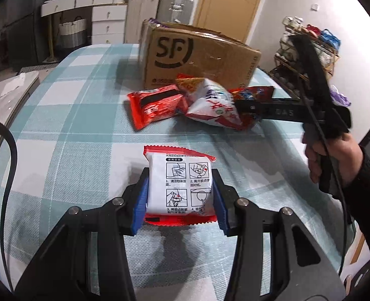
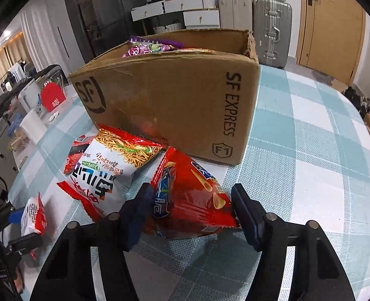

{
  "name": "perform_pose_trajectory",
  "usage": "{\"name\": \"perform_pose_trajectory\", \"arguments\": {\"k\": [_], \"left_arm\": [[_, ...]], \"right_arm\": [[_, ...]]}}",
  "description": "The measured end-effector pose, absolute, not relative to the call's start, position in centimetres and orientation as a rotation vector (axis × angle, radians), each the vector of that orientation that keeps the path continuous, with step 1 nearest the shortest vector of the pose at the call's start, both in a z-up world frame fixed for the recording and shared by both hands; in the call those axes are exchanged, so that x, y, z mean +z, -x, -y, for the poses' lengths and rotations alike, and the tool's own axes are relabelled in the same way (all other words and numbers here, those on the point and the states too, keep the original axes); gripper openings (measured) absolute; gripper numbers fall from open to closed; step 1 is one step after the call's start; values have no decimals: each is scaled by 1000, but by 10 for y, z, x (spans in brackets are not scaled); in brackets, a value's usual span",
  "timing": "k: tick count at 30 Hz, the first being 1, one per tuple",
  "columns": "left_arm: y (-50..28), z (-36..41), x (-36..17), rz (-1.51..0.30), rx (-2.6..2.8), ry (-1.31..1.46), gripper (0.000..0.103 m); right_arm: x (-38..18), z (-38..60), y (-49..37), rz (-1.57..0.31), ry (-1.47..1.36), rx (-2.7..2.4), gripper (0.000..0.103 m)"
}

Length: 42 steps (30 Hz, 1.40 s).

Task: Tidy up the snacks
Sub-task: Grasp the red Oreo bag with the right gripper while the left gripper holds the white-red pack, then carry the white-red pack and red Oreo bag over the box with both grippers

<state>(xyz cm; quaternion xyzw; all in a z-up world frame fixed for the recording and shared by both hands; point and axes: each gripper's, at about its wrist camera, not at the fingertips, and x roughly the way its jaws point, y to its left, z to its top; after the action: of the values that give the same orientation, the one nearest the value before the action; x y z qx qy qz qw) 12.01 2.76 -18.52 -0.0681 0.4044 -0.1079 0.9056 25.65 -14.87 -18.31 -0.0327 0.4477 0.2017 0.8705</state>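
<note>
My left gripper [image 1: 180, 178] is shut on a white packet with red ends [image 1: 180, 188], its blue pads pressing both sides just above the checked tablecloth [image 1: 72, 125]. My right gripper [image 2: 192, 190] is shut on a red chip bag [image 2: 190, 200] that lies in front of the open SF cardboard box [image 2: 172, 100]. A white and red noodle snack bag [image 2: 109, 165] rests to the left of the chip bag, and a smaller red packet [image 2: 77, 153] sits beyond it. In the left wrist view a hand holds the right gripper [image 1: 242, 107] at the snack pile beside the box [image 1: 197, 55].
Purple snack packs [image 2: 147, 47] show inside the box at its far left. A red carton [image 2: 52, 97] and clutter stand on a counter to the left. Suitcases [image 2: 272, 30], white drawers and a wooden door [image 2: 330, 25] line the back. A cluttered rack [image 1: 308, 50] stands right of the table.
</note>
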Motion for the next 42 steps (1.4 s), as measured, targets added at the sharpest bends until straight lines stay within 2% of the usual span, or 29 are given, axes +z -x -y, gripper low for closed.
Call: {"name": "perform_pose_trajectory", "arguments": {"k": [3,8,10,12,22,42], "left_arm": [[-122,-29,-187,-842,-215,148,42],[-120,-24,-185,-831,-211,119,42],[-120,-25,-185,-830,-203,115,42],[-118,-24,-183,-814,-195,107,42],[-100,-15,-171,-818,-128,55,42],[-84,0,-45,-582,-64,-77,43]], "right_arm": [[-182,152,-251,-909,42,447,48],[-180,159,-241,-907,18,449,45],[-175,165,-237,-899,-6,440,39],[-169,172,-232,-892,-41,446,38],[-130,193,-189,-815,-128,488,38],[5,172,-127,-593,-156,650,37]]}}
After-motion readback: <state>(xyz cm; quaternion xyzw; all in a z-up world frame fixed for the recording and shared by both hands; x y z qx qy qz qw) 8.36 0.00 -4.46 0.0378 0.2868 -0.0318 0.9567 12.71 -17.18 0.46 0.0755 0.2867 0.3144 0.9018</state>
